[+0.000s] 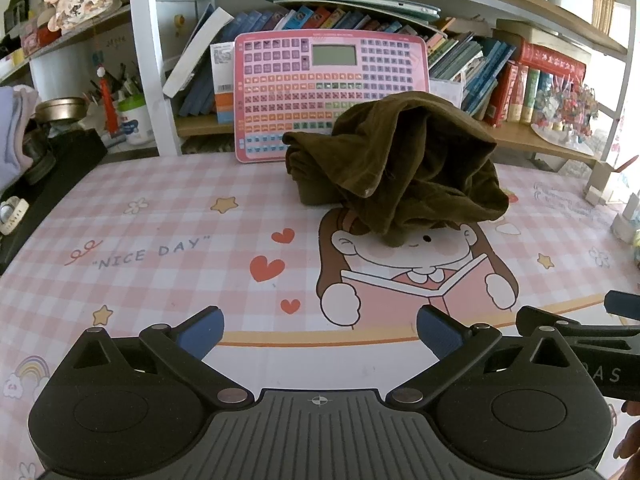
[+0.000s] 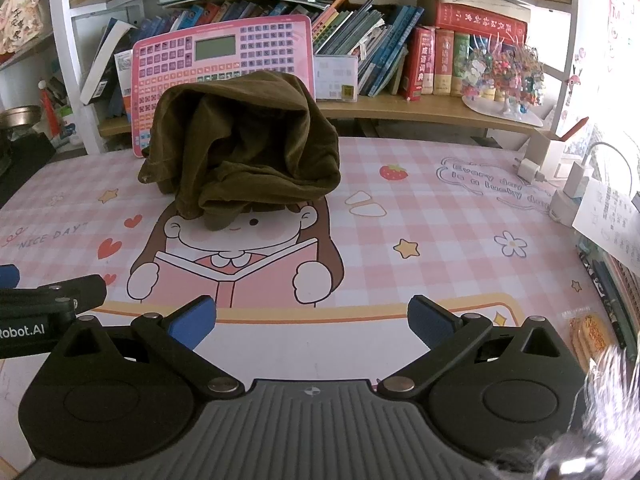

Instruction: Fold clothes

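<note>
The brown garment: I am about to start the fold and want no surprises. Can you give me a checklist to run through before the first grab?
1. Left gripper open: ok.
2. Right gripper open: ok.
3. Brown garment free of both grippers: ok.
4. Garment laid flat: not ok, it is a bunched heap.
5. Bare desk mat in front for spreading: ok.
6. Hem or corner to grab: cannot tell.

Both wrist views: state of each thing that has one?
Olive garment: crumpled in a heap on the mat, unfolded, not gripped.
Left gripper: open, empty, short of the garment.
Right gripper: open, empty, short of the garment.
Pink keyboard toy: upright, leaning on the shelf behind the garment; screen blank.
Desk mat: flat.
</note>
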Demonstrator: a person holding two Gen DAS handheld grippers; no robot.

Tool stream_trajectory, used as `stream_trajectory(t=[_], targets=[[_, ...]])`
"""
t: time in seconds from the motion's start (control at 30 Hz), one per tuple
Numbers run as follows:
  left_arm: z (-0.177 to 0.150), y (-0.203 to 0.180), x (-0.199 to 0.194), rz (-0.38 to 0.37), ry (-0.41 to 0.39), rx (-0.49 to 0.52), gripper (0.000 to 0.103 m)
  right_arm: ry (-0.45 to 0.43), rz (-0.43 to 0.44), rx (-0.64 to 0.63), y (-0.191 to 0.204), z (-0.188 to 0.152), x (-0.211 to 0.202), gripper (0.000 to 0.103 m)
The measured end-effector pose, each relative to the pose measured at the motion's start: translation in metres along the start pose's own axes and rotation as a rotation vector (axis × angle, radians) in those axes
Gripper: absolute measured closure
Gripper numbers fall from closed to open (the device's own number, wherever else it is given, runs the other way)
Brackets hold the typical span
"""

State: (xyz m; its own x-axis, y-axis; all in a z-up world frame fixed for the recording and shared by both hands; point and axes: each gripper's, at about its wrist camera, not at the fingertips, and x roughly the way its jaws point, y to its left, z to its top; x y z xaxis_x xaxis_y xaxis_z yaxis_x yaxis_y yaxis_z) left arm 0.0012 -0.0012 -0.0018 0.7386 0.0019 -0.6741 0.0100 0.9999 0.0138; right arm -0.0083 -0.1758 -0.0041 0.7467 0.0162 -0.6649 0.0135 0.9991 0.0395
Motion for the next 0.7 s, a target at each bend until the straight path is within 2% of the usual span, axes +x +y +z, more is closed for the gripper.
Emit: stream_trajectory(t=[0.7], targets=[[-0.0005,-0.0017,-0.0019,0.004,-0.003,0.014,0.0,0.003,-0.002,0.002,0.0,0.0001,-0.0001,0.0]])
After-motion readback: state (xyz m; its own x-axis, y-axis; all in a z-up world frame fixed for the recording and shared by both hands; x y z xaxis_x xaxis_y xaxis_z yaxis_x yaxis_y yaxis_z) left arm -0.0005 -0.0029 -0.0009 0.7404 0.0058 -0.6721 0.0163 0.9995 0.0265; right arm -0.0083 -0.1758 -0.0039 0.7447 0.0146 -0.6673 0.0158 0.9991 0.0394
